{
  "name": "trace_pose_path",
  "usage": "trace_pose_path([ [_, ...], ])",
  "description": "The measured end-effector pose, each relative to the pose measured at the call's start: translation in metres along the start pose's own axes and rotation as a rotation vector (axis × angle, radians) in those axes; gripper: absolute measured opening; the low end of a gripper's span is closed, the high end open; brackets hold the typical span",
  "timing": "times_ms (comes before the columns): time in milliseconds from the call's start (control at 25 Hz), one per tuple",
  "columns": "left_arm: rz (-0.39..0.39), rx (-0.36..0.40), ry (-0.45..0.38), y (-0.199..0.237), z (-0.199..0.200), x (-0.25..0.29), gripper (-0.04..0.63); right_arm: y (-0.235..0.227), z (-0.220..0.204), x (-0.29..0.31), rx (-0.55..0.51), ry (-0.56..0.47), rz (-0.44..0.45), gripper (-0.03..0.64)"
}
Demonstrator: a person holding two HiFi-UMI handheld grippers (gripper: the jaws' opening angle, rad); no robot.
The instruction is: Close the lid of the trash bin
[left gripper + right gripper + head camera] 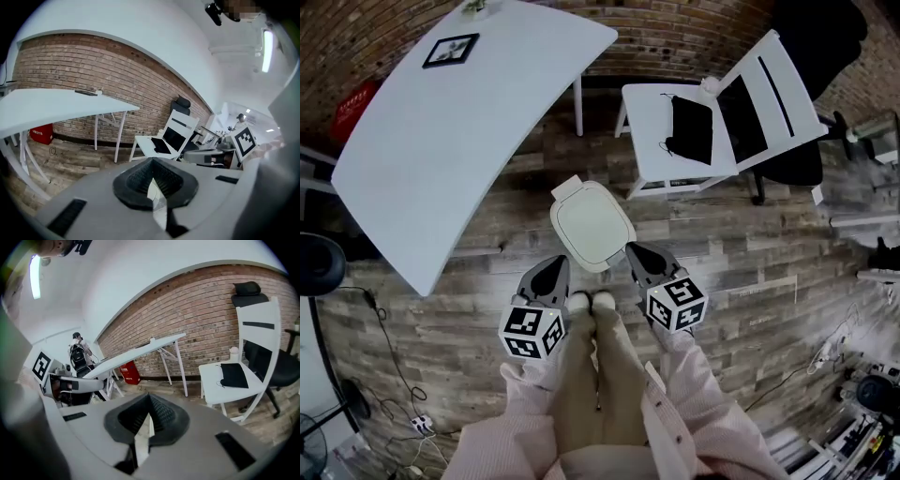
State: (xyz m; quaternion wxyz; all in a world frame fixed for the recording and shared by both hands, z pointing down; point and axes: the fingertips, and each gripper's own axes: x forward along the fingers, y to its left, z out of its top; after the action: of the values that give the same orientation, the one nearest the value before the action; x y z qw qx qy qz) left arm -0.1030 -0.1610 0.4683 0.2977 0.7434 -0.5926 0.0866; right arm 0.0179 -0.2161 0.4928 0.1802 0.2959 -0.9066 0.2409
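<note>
The white trash bin [592,225] stands on the wooden floor just ahead of my shoes, its rounded lid lying flat and closed. My left gripper [551,274] hangs near the bin's lower left edge and my right gripper [637,255] near its lower right edge; neither holds anything. In the left gripper view the left gripper [151,161] has its dark pads pressed together with nothing between them. The right gripper [150,398] looks the same in its own view. Both cameras look out across the room, and the bin is hidden in them.
A white table [459,122] with a small framed picture [450,50] stands at the left. A white folding chair [722,122] carrying a black cloth [689,127] is behind the bin at the right, next to a black office chair [806,159]. Cables [394,375] lie on the floor at lower left.
</note>
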Motion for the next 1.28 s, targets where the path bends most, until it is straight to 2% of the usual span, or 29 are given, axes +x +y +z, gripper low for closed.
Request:
trace_pose_path([
  [400,-0.004,0.065,-0.123,-0.013,0.074,-0.042,-0.006,0.025,0.075,-0.043,-0.027,-0.135,-0.011,0.004],
  [1280,0.06,0.206,-0.317,-0.025,0.163,-0.114,-0.006,0.054,0.176,-0.115,-0.1,-0.386,-0.005,0.004],
])
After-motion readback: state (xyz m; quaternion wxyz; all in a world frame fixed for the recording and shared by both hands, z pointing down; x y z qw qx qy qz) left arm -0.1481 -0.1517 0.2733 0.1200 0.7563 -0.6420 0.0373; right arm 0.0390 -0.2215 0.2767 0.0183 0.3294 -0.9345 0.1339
